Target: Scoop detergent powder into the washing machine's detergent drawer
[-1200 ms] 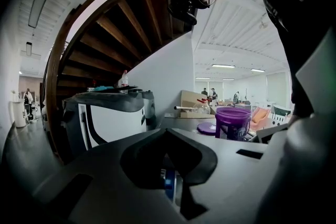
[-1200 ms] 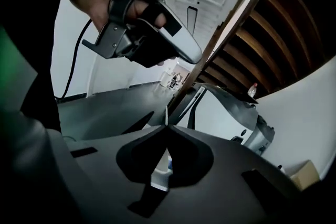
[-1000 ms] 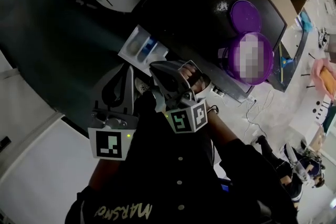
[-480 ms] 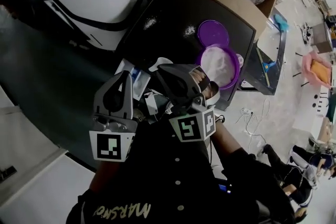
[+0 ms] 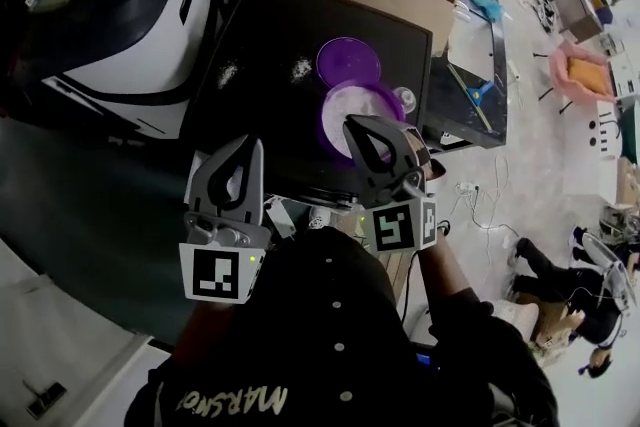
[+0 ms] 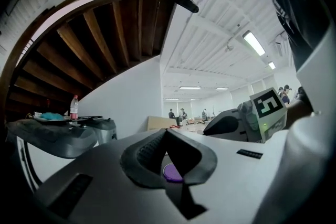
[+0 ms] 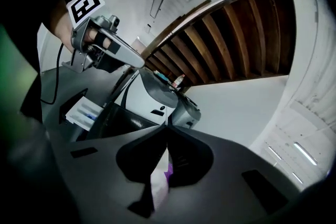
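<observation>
Head view: I see the left gripper (image 5: 255,143) and right gripper (image 5: 352,122) over the black table's (image 5: 260,35) near edge.
Open room: bare tabletop lies left of the purple tub (image 5: 328,107), and the washing machine (image 5: 130,25) stands beyond that.
Left fingers: closed together, nothing between them.
Right fingers: pinched on the white scoop (image 7: 156,181), tips over the tub's near rim.
Scoop axis: its handle runs along the jaws toward the camera; I cannot see the bowl.
Detergent drawer (image 7: 79,111): pulled open, below the left gripper.
</observation>
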The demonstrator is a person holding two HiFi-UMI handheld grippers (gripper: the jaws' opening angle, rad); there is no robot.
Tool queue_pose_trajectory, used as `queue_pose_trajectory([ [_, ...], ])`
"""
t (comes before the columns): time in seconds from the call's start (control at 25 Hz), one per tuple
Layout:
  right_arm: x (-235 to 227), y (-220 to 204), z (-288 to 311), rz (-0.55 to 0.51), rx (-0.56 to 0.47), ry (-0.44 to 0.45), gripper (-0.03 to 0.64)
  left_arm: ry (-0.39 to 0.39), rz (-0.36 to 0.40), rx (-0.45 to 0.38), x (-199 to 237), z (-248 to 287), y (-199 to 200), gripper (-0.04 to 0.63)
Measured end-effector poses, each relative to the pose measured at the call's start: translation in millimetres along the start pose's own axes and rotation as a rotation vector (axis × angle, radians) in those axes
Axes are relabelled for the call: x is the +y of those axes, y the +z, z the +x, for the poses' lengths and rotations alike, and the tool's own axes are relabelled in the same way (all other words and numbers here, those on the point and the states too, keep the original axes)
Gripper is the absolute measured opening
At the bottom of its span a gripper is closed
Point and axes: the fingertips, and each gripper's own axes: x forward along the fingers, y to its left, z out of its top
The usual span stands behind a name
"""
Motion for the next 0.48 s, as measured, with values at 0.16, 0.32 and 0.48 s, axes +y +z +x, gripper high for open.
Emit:
queue_pose_trajectory([
  [0.16,-14.2,-31.3,-18.2,0.051,0.078,-0.045,0.032,-0.081,0.004,0.004,-23.2,19.7,0.4,0.005],
  [0.32,-15.0,-51.8,-28.1,0.101,0.13,-0.047,0.031,-0.132,0.021,0.011,-39.0,32.7,1.0,0.005],
  [0.48,-3.1,-67.6,-29.5,0.169,0.168,-0.002,0.031,-0.16,0.03,0.025,-47.3,39.3,-3.9,0.005],
])
